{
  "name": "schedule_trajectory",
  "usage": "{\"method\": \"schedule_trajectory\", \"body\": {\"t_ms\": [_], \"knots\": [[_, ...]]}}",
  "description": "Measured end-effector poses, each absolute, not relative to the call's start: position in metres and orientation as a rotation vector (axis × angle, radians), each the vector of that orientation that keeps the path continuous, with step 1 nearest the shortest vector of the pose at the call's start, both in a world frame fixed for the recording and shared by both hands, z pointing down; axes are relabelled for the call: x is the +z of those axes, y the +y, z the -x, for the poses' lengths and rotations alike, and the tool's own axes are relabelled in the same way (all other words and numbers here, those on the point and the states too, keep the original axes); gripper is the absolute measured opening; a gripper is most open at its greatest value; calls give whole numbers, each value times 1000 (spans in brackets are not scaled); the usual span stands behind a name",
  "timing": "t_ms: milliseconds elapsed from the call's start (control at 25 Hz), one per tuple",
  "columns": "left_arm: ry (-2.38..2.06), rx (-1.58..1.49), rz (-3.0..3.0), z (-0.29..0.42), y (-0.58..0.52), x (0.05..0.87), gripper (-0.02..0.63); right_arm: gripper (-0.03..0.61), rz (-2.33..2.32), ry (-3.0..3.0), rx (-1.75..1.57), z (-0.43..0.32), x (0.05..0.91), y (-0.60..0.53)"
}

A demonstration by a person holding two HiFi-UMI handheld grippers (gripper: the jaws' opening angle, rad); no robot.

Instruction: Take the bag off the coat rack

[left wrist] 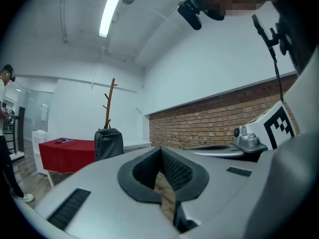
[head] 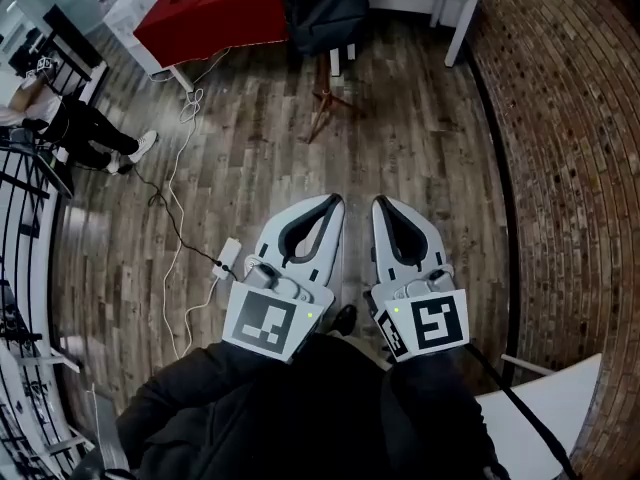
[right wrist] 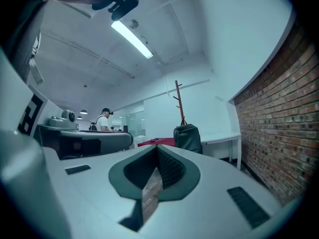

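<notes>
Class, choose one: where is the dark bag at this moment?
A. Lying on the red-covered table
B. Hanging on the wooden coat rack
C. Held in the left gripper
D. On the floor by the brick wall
B: the dark bag hangs against the wooden coat rack, while the left gripper and the right gripper are shut, empty and well short of it.

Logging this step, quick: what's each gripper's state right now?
Left gripper: closed, holding nothing.
Right gripper: closed, holding nothing.
</notes>
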State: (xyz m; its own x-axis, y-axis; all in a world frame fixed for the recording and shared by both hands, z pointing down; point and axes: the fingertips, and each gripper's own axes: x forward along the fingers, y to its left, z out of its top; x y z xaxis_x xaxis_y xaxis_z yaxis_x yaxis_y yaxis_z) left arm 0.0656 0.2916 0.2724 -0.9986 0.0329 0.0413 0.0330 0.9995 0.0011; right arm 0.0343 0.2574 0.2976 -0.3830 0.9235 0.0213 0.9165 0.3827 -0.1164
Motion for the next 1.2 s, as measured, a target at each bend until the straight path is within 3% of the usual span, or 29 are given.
{"method": "schedule_trajectory", "body": {"t_ms": [1200], "knots": [[-3153,-164,-12,81,539,282,9,8,1655,-2552,21,104,303,499]]}}
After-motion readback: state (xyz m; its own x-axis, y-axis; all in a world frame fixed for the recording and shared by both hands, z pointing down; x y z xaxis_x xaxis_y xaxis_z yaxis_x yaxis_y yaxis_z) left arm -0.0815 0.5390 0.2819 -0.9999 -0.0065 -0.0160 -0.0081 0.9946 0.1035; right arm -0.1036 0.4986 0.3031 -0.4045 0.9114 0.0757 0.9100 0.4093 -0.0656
